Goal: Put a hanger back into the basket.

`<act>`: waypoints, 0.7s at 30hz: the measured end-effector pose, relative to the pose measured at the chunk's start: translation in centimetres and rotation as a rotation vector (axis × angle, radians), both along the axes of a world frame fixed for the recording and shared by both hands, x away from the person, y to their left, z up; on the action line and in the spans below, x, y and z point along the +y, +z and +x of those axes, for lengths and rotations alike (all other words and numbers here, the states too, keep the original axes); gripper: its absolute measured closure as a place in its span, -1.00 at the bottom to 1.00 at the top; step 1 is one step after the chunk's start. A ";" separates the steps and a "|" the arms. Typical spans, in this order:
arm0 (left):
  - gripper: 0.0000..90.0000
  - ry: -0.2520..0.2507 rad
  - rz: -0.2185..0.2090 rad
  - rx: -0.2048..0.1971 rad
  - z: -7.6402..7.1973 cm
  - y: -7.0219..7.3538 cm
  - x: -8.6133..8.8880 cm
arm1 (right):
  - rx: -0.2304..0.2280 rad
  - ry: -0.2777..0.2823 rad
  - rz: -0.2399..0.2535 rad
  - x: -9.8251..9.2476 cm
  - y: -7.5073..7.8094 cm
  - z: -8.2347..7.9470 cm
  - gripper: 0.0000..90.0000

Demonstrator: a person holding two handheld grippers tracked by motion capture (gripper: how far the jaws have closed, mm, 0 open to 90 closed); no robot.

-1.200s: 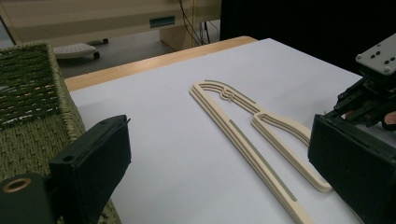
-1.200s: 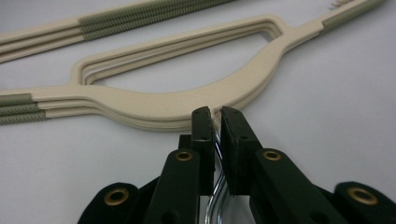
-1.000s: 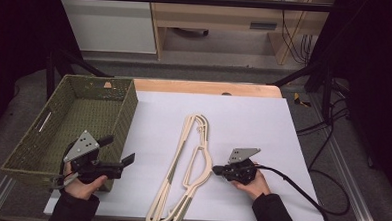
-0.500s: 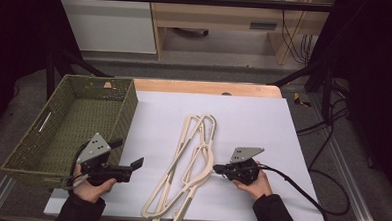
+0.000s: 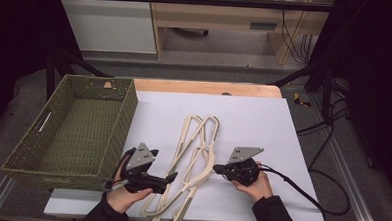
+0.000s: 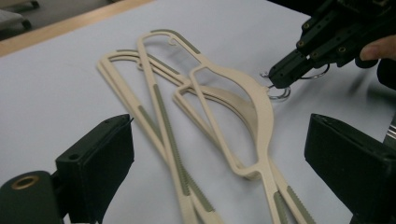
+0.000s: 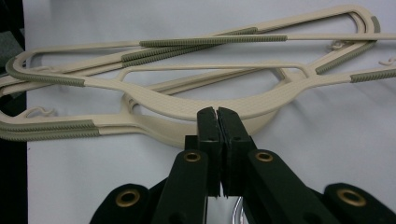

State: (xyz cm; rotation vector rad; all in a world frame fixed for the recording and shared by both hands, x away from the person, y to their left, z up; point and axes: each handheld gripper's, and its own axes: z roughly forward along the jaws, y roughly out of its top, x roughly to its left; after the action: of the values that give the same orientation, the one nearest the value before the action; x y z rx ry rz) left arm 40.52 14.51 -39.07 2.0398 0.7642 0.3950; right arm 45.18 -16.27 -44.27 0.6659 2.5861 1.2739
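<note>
While the right hand-held gripper [image 5: 217, 168] clenches a hanger hook [image 6: 279, 93], the left hand-held gripper [image 5: 172, 178] hangs released beside the hangers [image 5: 194, 155]; judged next: lifting 1 hanger free.

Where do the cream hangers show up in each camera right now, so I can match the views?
High view: hangers lie mid-table on the white sheet, between both grippers, right of the green basket.
Left gripper view: hangers spread across the centre, ahead of the open jaws.
Right gripper view: hangers stretch across the upper half, just beyond the shut jaws.
Shared landmark: the right gripper, closed at the metal hooks.
</note>
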 end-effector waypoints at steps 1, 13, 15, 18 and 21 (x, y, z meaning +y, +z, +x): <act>-0.82 0.000 0.000 0.000 0.0 0.0 0.0 | 0.000 0.000 0.000 0.0 0.0 0.0 0.98; -0.62 -0.093 0.170 0.041 0.9 -2.5 -6.2 | -0.001 -0.005 -0.002 0.2 1.0 -0.4 0.98; -0.57 -0.108 0.191 0.049 1.1 -2.9 -6.9 | 0.001 -0.005 -0.006 0.3 1.2 -0.5 0.98; -0.39 -0.116 0.220 0.049 1.2 -3.4 -7.6 | 0.008 -0.009 -0.007 0.4 1.5 -0.7 0.98; -0.19 -0.122 0.250 0.051 1.4 -3.8 -8.3 | 0.007 -0.014 -0.009 0.4 1.6 -0.7 0.98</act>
State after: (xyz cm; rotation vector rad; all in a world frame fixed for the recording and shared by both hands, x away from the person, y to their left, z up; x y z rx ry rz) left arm 41.93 6.23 -42.84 2.3255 0.6427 0.3855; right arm 44.47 -15.92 -42.64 0.6864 2.5866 1.2580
